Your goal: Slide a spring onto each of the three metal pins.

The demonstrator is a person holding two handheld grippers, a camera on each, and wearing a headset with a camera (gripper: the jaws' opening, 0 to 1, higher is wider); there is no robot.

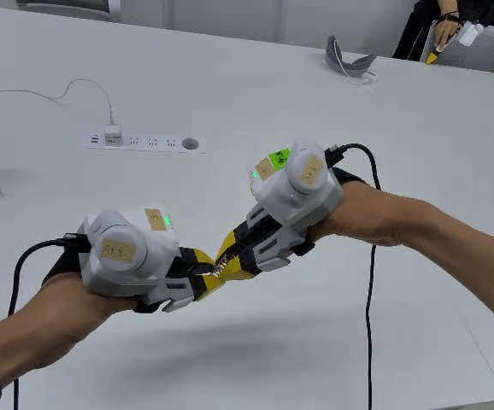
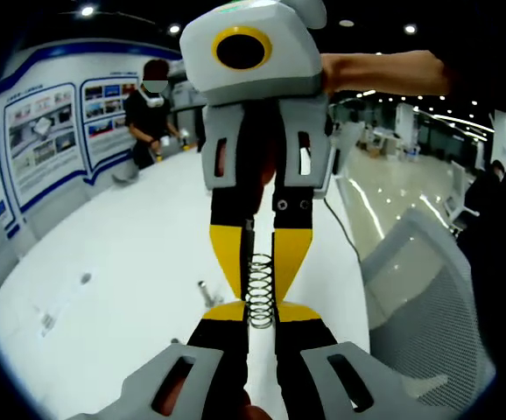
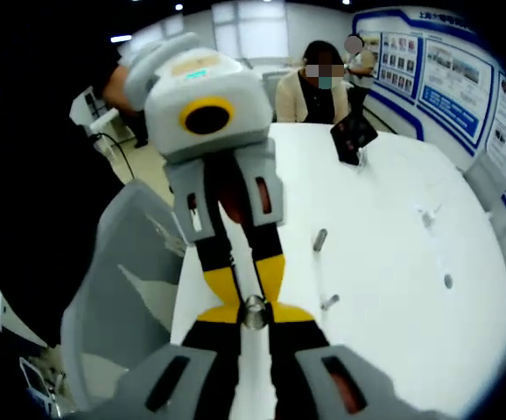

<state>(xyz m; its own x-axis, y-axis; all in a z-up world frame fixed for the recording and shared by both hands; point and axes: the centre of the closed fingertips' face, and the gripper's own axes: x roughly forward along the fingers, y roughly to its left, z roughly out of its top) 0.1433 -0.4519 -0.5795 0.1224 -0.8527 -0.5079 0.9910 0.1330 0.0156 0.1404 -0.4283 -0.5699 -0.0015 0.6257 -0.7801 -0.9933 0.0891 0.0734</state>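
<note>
White table (image 1: 315, 102) lay beneath us; above it our left gripper (image 1: 202, 275), clamped on the spring (image 2: 259, 293), met the right gripper (image 1: 234, 256), clamped on the pin (image 2: 249, 238). We judged the spring needed holding in line with the pin, pushed gently.

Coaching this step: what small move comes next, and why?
Probably ease the left gripper forward, in line with the pin. The spring sits at its shut tips, its far end just reaching the thin pin clamped in the right gripper, so it looks only started onto the pin.
</note>
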